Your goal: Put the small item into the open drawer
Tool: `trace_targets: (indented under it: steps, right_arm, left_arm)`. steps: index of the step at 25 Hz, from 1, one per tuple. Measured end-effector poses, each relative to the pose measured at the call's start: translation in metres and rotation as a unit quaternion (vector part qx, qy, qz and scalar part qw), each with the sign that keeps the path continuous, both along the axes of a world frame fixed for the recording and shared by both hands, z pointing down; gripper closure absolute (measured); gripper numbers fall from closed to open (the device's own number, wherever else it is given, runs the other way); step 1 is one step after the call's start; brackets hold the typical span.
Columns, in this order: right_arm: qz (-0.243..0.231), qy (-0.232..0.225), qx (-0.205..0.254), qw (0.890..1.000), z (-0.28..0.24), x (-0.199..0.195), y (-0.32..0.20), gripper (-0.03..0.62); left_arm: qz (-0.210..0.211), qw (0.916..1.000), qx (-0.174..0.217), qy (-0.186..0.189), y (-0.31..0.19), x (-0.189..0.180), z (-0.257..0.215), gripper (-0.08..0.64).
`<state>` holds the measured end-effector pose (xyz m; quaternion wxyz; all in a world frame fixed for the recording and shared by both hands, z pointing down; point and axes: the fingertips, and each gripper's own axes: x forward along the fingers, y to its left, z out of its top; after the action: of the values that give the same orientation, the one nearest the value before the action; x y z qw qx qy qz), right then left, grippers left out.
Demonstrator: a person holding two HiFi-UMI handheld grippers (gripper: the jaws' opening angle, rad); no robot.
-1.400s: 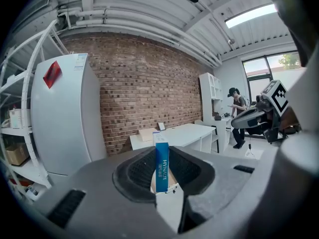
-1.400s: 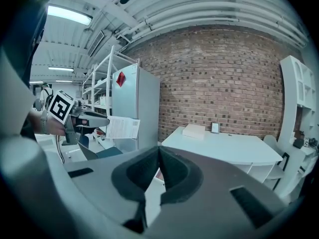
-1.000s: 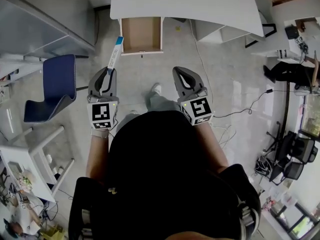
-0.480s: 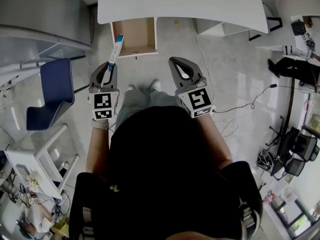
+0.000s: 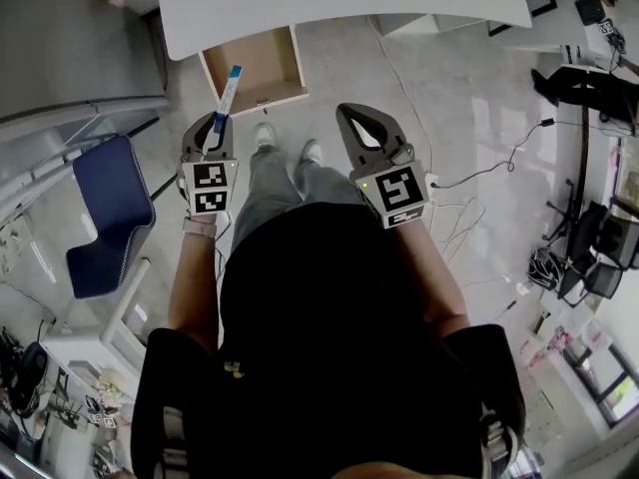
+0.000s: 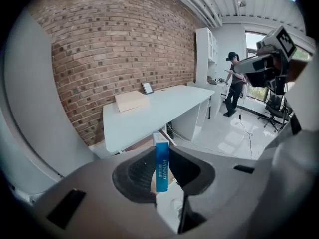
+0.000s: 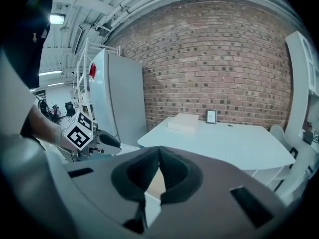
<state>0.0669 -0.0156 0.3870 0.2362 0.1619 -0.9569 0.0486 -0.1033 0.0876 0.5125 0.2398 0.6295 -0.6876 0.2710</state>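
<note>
Blue box gripped low by left claw — may be tipped out short of drawer; right claw closed, empty.

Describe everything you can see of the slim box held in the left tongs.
The slim box is a long, narrow carton, apparently cardboard. One face is blue with pale print, and its side and end are white. The left tongs are shut on its lower end, so it sticks out past the jaws. In the head view its far tip overlaps the open drawer.
</note>
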Motion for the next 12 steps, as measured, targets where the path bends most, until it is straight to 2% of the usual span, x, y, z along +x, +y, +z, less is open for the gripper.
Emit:
trace_targets:
  steps: [6,12]
  right_arm:
    - [0.032,0.030,-0.012,0.999,0.013,-0.018,-0.008,0.581]
    - [0.063,0.056,-0.017,0.996,0.021,-0.022,-0.018,0.581]
  left_arm:
    - [0.049,0.9963,-0.068,0.018,-0.017,-0.008,0.067,0.476]
    - [0.108,0.9846,-0.138,-0.009,-0.032,-0.012,0.131,0.476]
